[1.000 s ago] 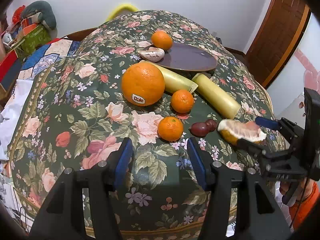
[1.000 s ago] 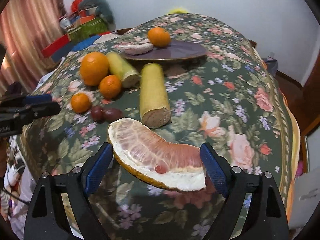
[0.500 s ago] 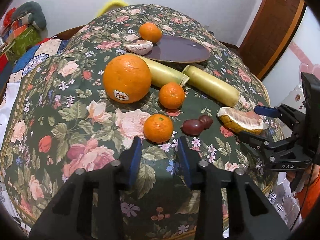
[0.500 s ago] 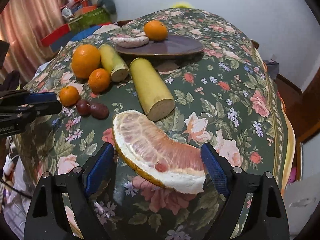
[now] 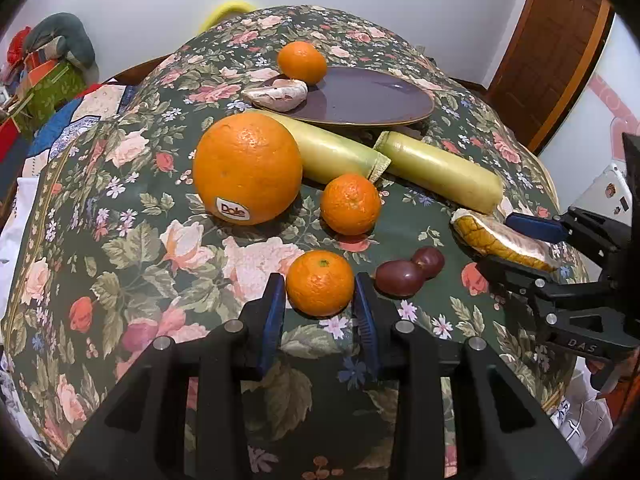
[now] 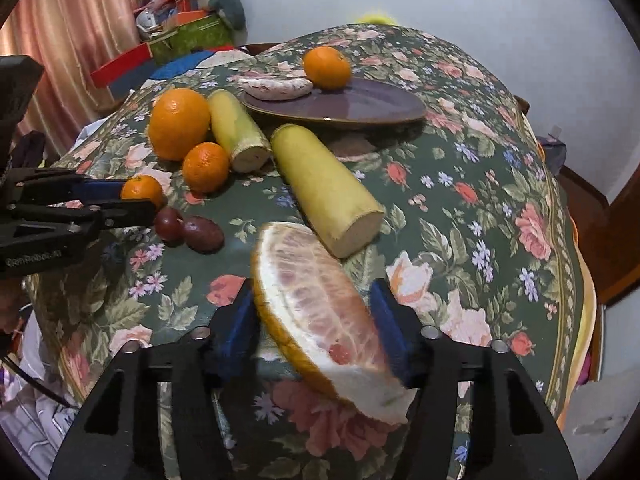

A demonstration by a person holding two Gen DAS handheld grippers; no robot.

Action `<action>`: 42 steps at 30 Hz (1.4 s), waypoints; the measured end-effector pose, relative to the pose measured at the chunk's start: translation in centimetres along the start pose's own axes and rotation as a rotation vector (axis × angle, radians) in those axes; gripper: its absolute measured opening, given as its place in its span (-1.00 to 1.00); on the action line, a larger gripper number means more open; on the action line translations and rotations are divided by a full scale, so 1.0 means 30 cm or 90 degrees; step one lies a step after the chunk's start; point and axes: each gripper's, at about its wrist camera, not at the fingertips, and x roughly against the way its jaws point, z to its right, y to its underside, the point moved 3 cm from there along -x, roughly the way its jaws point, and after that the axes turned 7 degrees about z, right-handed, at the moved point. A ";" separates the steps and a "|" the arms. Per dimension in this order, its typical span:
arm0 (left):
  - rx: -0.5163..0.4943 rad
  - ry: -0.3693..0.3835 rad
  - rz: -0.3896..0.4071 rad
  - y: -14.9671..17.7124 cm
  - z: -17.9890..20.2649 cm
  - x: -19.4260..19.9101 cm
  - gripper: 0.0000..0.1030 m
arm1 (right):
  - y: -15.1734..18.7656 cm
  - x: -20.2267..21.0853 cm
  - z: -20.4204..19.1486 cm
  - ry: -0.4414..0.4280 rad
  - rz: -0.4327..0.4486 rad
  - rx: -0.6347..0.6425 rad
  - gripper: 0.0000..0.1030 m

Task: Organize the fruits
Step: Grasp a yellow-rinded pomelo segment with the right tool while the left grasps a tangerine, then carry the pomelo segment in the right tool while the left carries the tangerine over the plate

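Revealing pomelo wedge (image 6: 320, 308) flesh — right view.

Two pale green cut stalks (image 5: 440, 170) and a big orange (image 5: 247, 169) block the way to the brown plate (image 5: 372, 100); its right half lies bare.

My left gripper (image 5: 320, 300) pointed steeply down at the table, its blue pads (image 5: 275, 312) drawn in close on either side of a small mandarin (image 5: 320, 282), touching it. My right gripper (image 6: 316, 328) tilted down likewise; its jaws had just been closing, and the pads (image 6: 390, 326) pressed on a pomelo wedge (image 6: 320, 312) lying slantwise between them.
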 end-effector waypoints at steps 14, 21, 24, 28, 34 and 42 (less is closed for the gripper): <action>0.009 0.002 0.040 0.002 -0.023 0.089 -0.36 | -0.034 0.073 -0.003 -0.016 0.039 -0.030 -0.33; 0.012 0.005 0.069 -0.029 -0.013 0.153 -0.36 | -0.072 0.134 0.006 -0.013 0.074 -0.041 -0.54; 0.008 0.009 0.081 -0.045 0.002 0.176 -0.36 | -0.082 0.153 0.011 -0.010 0.085 -0.045 -0.58; 0.005 0.014 0.099 -0.076 0.020 0.203 -0.36 | -0.101 0.182 0.013 -0.006 0.106 -0.043 -0.61; 0.007 0.020 0.123 -0.130 0.031 0.226 -0.36 | -0.147 0.226 0.022 0.000 0.137 -0.042 -0.61; 0.012 0.028 0.154 -0.218 0.038 0.232 -0.36 | -0.230 0.249 0.051 0.010 0.178 -0.048 -0.62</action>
